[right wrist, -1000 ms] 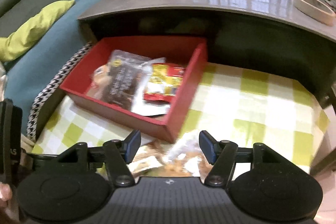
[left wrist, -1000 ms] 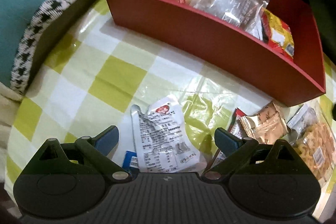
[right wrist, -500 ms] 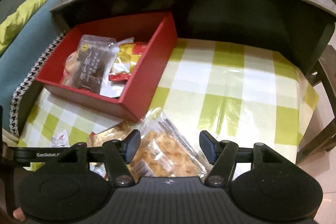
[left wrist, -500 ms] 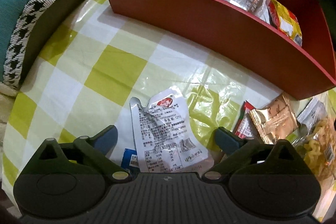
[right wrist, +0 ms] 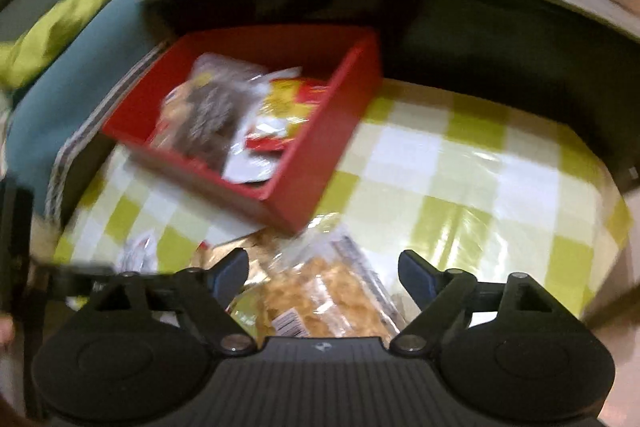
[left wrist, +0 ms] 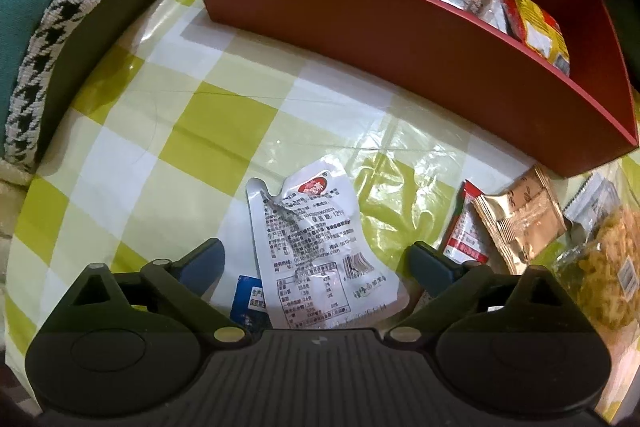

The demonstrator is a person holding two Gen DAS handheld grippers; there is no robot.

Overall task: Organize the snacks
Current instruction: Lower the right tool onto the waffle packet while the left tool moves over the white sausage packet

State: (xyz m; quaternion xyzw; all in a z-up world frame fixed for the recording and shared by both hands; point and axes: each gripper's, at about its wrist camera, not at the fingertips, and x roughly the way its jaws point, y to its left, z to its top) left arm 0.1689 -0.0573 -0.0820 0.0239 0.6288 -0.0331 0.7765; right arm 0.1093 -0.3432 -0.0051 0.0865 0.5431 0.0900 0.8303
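Lying flat on the checked tabletop point(left wrist: 208, 131), a white snack packet point(left wrist: 316, 251) sits between the closing, still wide left tongs point(left wrist: 316, 263), untouched, while the right tongs point(right wrist: 323, 273) are opening over a clear bag of snacks point(right wrist: 320, 291), the red box point(left wrist: 400, 39) just beyond.
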